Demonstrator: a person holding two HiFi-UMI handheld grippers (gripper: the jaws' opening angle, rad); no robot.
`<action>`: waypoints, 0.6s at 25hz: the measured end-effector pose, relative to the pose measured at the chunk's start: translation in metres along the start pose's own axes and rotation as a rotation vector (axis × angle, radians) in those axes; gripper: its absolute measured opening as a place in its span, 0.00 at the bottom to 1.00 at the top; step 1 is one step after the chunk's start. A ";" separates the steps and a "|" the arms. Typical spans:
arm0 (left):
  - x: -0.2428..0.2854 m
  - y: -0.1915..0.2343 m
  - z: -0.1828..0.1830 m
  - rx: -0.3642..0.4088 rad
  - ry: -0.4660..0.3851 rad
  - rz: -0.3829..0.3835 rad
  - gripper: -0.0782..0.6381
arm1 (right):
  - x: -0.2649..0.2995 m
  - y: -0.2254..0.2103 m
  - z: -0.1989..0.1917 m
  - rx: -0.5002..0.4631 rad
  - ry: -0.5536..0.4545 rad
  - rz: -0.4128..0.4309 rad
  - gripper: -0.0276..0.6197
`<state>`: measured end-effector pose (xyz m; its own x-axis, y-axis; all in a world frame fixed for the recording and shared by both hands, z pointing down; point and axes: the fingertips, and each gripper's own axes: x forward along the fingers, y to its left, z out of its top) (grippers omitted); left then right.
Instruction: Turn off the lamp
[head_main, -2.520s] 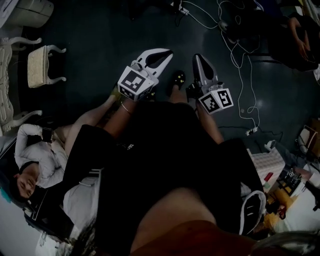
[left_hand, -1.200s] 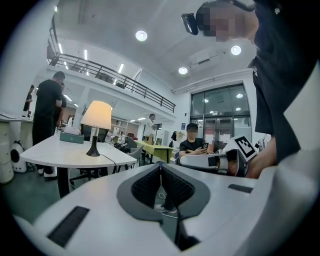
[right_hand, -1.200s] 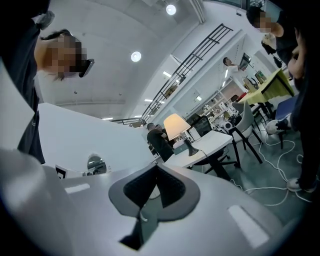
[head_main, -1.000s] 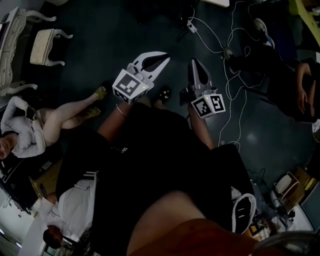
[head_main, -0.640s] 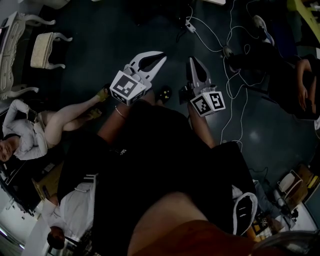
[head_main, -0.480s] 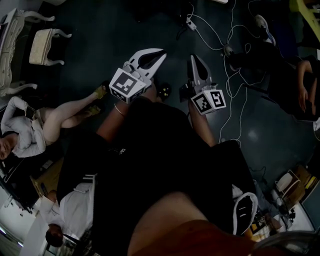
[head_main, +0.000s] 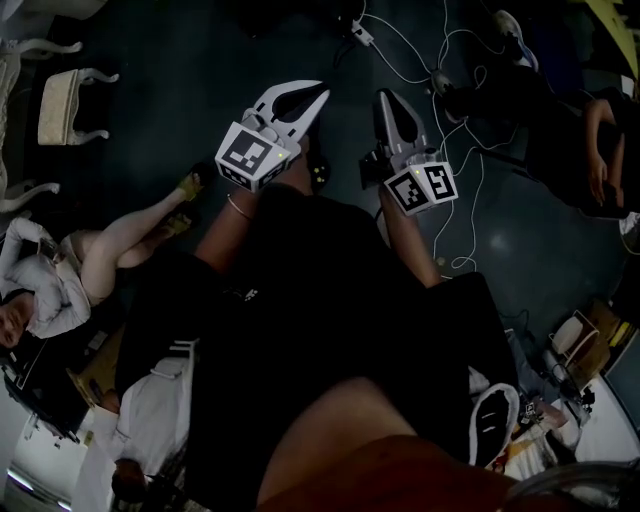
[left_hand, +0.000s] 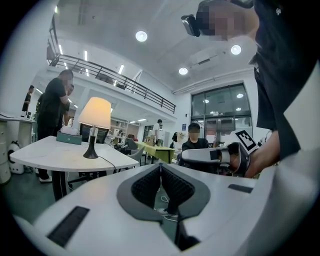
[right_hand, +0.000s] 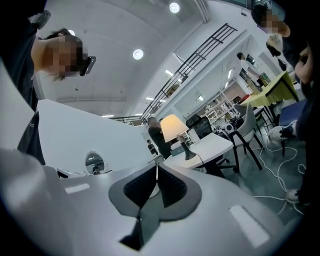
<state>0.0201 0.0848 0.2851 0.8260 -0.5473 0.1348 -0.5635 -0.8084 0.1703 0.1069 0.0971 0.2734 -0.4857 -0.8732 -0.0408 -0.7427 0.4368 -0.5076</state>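
Black clothes (head_main: 320, 300), thin bracelet (head_main: 236, 207); white left claw (head_main: 320, 92) and right claw (head_main: 384, 97) bear marker cubes (head_main: 250, 157).

Cream-shaded table lamp (left_hand: 94, 119): standing upright on a white table (left_hand: 50, 152), glowing, dark cord (left_hand: 108, 161) trailing toward the edge.

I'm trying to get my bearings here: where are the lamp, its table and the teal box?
lamp (left_hand: 95, 112), left gripper view, on its shade.
table (left_hand: 47, 151), left gripper view, on bare tabletop.
teal box (left_hand: 69, 137), left gripper view, on its front side.
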 end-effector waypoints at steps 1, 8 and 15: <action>0.007 0.000 0.001 0.002 -0.003 -0.011 0.13 | 0.002 -0.005 0.002 -0.003 0.000 -0.005 0.05; 0.030 0.021 -0.003 -0.020 0.014 -0.037 0.13 | 0.027 -0.022 0.000 0.010 0.012 -0.026 0.05; 0.047 0.049 -0.005 -0.026 0.020 -0.022 0.13 | 0.053 -0.038 0.000 0.019 0.017 -0.029 0.05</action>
<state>0.0312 0.0205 0.3047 0.8376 -0.5252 0.1501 -0.5460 -0.8139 0.1989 0.1098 0.0341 0.2904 -0.4723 -0.8814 -0.0117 -0.7474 0.4075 -0.5248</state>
